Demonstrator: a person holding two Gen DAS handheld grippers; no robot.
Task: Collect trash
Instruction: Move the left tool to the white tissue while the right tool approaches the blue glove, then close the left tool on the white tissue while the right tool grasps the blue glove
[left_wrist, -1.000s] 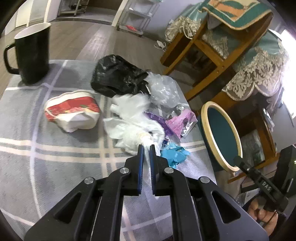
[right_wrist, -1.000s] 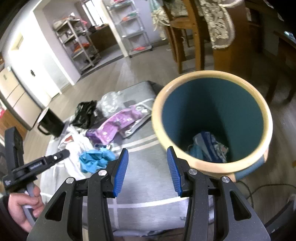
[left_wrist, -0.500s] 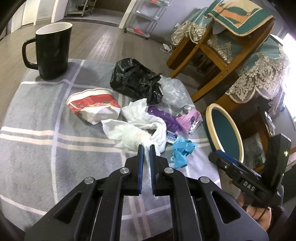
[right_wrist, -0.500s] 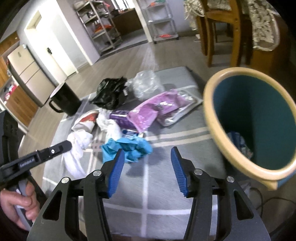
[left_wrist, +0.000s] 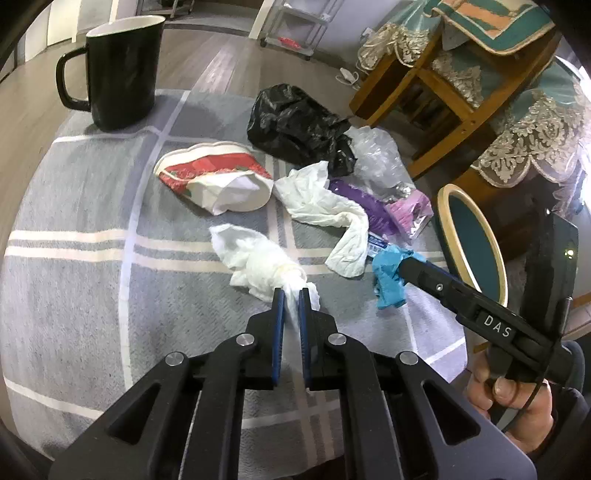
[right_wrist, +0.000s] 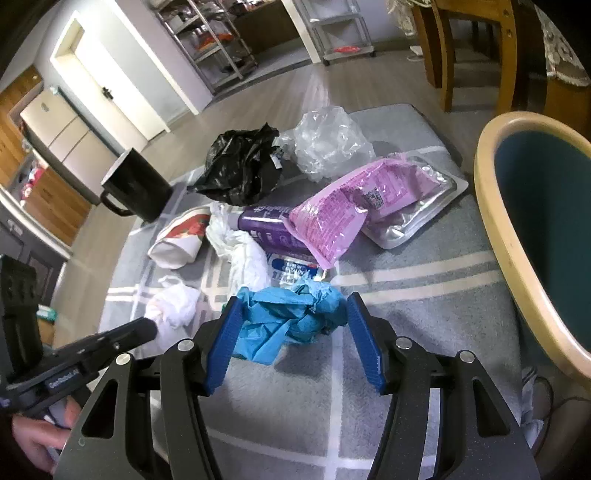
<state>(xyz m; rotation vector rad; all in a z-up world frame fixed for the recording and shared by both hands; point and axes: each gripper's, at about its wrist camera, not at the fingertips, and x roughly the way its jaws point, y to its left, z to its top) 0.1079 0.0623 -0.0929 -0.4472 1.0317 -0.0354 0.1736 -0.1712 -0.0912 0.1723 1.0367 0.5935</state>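
My left gripper (left_wrist: 290, 295) is shut on the tail of a white tissue wad (left_wrist: 255, 262) that rests on the grey plaid tablecloth (left_wrist: 74, 258). The right gripper (right_wrist: 294, 300) is open and straddles a crumpled blue glove (right_wrist: 291, 317); its blue pads stand at either side without squeezing it. In the left wrist view that glove (left_wrist: 388, 280) sits at the tip of the right gripper's fingers (left_wrist: 436, 280). A teal bin with a cream rim (right_wrist: 517, 236) stands off the table's right edge.
Further back lie a black bag (left_wrist: 295, 125), clear plastic (left_wrist: 376, 155), a crushed red-and-white paper cup (left_wrist: 214, 177), another white tissue (left_wrist: 321, 199), a pink packet (right_wrist: 332, 214) and a purple tube (right_wrist: 266, 225). A black mug (left_wrist: 122, 70) stands far left. Wooden chairs are behind.
My right gripper swung left from over the bin, came down around the blue glove and its jaws widened. My left gripper pulled the white tissue wad out of the pile toward the near edge.
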